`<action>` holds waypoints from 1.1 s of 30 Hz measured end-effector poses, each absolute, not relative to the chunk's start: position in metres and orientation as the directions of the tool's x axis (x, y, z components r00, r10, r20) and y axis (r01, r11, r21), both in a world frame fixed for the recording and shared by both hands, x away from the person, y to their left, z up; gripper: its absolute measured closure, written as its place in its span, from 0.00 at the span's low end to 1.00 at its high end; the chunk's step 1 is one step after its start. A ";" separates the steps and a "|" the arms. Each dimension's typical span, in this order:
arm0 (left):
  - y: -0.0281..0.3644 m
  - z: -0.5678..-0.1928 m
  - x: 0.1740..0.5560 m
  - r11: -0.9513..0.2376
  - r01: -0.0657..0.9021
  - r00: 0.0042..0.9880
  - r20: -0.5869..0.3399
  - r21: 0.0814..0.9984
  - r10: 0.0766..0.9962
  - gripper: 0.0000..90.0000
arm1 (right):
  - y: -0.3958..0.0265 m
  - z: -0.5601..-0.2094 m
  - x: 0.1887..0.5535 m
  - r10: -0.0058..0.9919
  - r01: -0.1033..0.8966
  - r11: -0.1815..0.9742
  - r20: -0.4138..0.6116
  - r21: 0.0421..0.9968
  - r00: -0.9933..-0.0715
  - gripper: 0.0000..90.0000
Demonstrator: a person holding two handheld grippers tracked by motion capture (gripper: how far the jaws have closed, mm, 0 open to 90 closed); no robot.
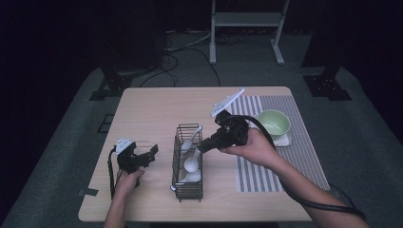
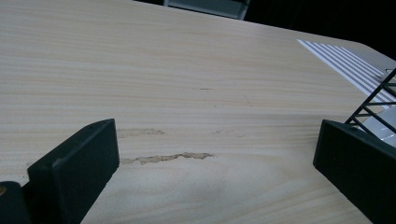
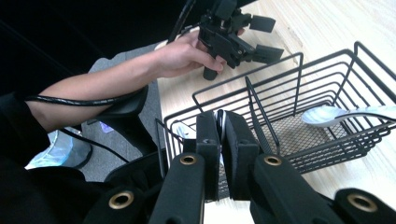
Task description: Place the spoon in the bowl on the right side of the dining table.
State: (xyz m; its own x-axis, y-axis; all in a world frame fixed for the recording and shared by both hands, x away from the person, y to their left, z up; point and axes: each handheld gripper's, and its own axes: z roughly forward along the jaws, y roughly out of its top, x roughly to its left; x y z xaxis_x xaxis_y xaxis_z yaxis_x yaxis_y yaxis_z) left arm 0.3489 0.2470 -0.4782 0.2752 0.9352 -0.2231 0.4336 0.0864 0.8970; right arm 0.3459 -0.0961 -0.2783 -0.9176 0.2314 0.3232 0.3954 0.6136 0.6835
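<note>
A black wire basket (image 1: 188,189) stands mid-table with white spoons in it. My right gripper (image 1: 203,145) hangs over the basket, shut on the handle of a white spoon (image 1: 192,164) whose bowl dangles down into it. In the right gripper view the jaws (image 3: 220,122) pinch that thin white handle edge-on, and another spoon (image 3: 327,115) lies in the far compartment of the basket (image 3: 280,93). My left gripper (image 1: 152,154) rests on the table left of the basket, open with nothing between its fingers (image 2: 217,129).
A green bowl (image 1: 273,123) sits on a white coaster on the striped placemat (image 1: 304,152) at the right. The left gripper view catches a basket corner (image 2: 379,95) and the placemat (image 2: 350,63). A metal stand (image 1: 247,21) is beyond the table.
</note>
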 end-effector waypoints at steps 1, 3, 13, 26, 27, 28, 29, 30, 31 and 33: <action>0.247 -0.478 0.349 0.086 0.434 0.275 -0.223 0.897 0.935 0.00 | -0.097 -0.277 0.345 0.233 0.399 0.610 0.327 0.685 -0.916 0.95; 0.247 -0.478 0.349 0.089 0.433 0.274 -0.225 0.897 0.935 0.00 | -0.098 -0.273 0.345 0.225 0.399 0.600 0.332 0.693 -0.916 0.95; 0.247 -0.478 0.349 0.089 0.432 0.274 -0.225 0.897 0.935 0.00 | -0.103 -0.260 0.343 0.215 0.394 0.576 0.333 0.716 -0.918 0.95; 0.247 -0.478 0.349 0.089 0.433 0.274 -0.225 0.897 0.935 0.00 | -0.109 -0.247 0.340 0.207 0.386 0.558 0.327 0.735 -0.922 0.95; 0.247 -0.478 0.349 0.088 0.433 0.273 -0.224 0.897 0.935 0.00 | -0.110 -0.246 0.340 0.207 0.389 0.556 0.331 0.735 -0.921 0.95; 0.246 -0.478 0.349 0.089 0.432 0.273 -0.224 0.897 0.935 0.00 | -0.111 -0.245 0.340 0.207 0.389 0.556 0.331 0.734 -0.921 0.95; 0.246 -0.478 0.349 0.088 0.432 0.273 -0.223 0.897 0.936 0.00 | -0.112 -0.245 0.340 0.208 0.388 0.555 0.329 0.736 -0.921 0.95; 0.246 -0.478 0.349 0.088 0.432 0.273 -0.224 0.898 0.936 0.00 | -0.113 -0.244 0.339 0.209 0.388 0.555 0.328 0.736 -0.921 0.95; 0.246 -0.478 0.349 0.089 0.432 0.272 -0.224 0.898 0.936 0.00 | -0.113 -0.243 0.339 0.210 0.388 0.554 0.327 0.737 -0.921 0.95; 0.246 -0.478 0.349 0.089 0.431 0.273 -0.223 0.898 0.936 0.00 | -0.115 -0.241 0.339 0.211 0.388 0.550 0.326 0.739 -0.921 0.95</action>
State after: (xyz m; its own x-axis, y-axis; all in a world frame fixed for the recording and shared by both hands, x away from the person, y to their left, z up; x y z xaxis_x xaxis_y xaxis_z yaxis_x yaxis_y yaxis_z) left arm 0.3489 0.2462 -0.4781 0.2726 0.9358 -0.2234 0.4313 0.0887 0.8978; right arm 0.3387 -0.1154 -0.2407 -0.9214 0.2108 0.3263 0.3878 0.5503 0.7394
